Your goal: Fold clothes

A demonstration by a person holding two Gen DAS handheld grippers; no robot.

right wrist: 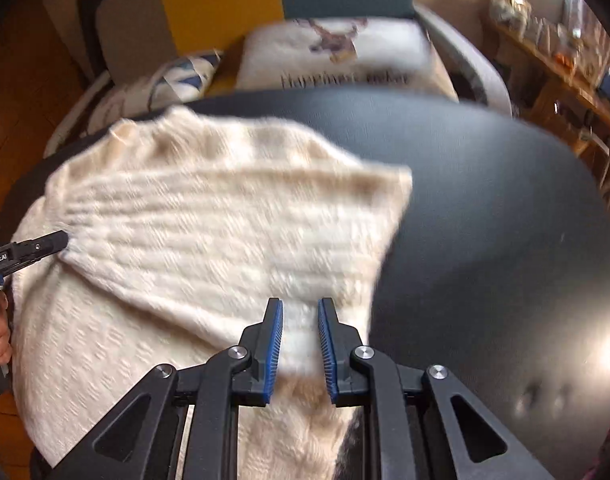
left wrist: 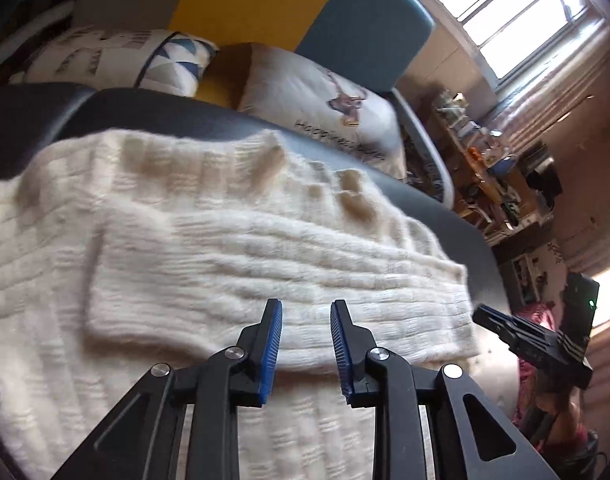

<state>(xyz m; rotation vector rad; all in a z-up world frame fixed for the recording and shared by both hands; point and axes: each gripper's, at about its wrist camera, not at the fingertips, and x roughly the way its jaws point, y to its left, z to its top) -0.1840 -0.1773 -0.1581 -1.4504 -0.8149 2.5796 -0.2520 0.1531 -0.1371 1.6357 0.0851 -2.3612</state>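
the left gripper hangs with jaws parted over the folded sleeve, gripping nothing. the right gripper has jaws narrowly apart, cream knit between them. the cream sweater lies spread on the dark counter, pillows beyond.

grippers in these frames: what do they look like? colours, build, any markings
Both the left gripper and right gripper are matte black linkage arms with silver pivot pins, triangular cutouts, and ribbed blue fingertip pads. White lettering marks the left one's side in the right wrist view. No cables visible.
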